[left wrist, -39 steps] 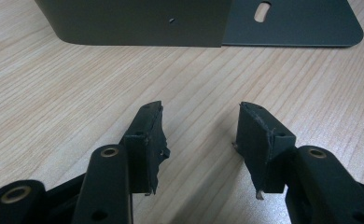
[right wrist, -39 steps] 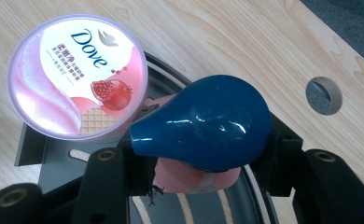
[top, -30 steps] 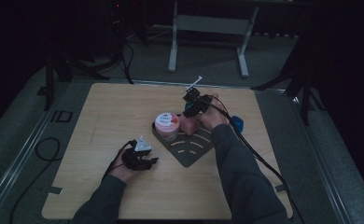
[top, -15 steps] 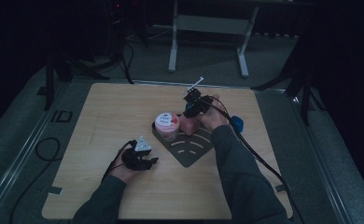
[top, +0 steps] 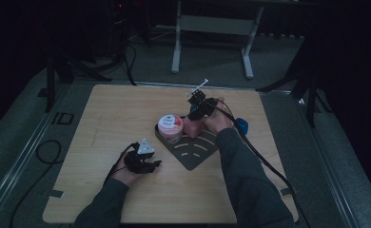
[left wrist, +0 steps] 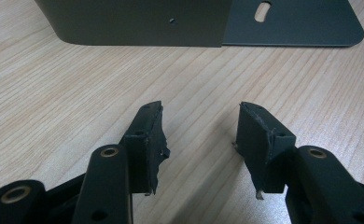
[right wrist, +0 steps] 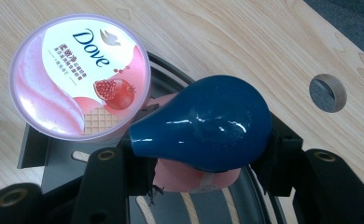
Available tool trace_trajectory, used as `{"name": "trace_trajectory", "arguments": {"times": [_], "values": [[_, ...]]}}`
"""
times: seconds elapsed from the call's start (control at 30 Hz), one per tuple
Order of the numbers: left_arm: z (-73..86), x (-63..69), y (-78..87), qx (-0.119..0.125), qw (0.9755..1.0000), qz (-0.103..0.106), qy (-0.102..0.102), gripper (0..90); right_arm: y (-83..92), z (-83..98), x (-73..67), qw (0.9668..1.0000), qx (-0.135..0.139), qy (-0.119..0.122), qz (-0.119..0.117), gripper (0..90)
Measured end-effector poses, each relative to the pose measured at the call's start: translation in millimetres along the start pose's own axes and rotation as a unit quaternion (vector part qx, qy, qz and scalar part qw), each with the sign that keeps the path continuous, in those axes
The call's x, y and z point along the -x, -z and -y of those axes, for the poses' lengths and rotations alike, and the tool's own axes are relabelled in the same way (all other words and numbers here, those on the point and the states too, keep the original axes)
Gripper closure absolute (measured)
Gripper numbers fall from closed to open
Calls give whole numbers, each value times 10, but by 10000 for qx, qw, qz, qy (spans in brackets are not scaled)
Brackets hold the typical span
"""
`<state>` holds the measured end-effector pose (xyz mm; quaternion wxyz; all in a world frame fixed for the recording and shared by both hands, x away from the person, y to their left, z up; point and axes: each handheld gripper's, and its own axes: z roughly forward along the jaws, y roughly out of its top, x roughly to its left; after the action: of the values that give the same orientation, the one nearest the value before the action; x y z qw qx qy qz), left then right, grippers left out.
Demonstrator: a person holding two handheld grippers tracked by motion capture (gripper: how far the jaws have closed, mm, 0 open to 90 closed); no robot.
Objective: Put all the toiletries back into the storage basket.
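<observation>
The pink tub reads "Dove", with a pomegranate picture, and stands on the dark slotted rack mid-table. The right gripper clamps a blue bulb-shaped thing just beside the tub. The left gripper gapes empty over bare wood near the front edge.

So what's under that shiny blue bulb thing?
Under the blue bulb, gripped by the right tool, sits a pink thing on the dark slotted rack, beside the Dove tub. The bulb covers most of the pink thing.
</observation>
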<state>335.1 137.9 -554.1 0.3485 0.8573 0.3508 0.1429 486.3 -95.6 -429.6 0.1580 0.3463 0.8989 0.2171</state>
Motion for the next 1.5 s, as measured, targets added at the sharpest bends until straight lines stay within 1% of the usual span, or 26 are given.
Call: {"name": "trace_trajectory", "arguments": {"times": [0.17,0.4,0.57,0.63,0.77,1.0,1.17,1.3,1.43,1.5], "values": [[0,-2,0,-2,10000,5,-4,507,6,22,12,10000,-7,-20,-10,474],[0,-3,-1,-2,10000,6,-4,507,3,42,7,9997,109,-196,10,476],[0,-7,-1,-3,10000,18,0,506,-8,36,-14,9995,227,-223,35,478],[0,-8,-2,-3,10000,22,1,505,-16,29,-22,9994,305,-182,59,481],[0,-8,-1,-5,10000,20,-3,506,-24,34,-18,9992,358,-193,67,481],[0,-4,-1,-5,10000,10,1,506,-12,44,-48,9995,268,-121,120,478],[0,-3,0,-5,10000,5,-2,506,0,62,-37,9996,185,-163,124,473],[0,-5,-1,-5,10000,13,4,506,2,78,-33,9995,203,-182,130,470],[0,-4,-1,-1,10000,5,-1,506,3,104,-9,9995,238,-200,74,467],[-1,-3,-1,-3,10000,-1,-4,506,-2,117,-19,9995,195,-221,94,443]]}}
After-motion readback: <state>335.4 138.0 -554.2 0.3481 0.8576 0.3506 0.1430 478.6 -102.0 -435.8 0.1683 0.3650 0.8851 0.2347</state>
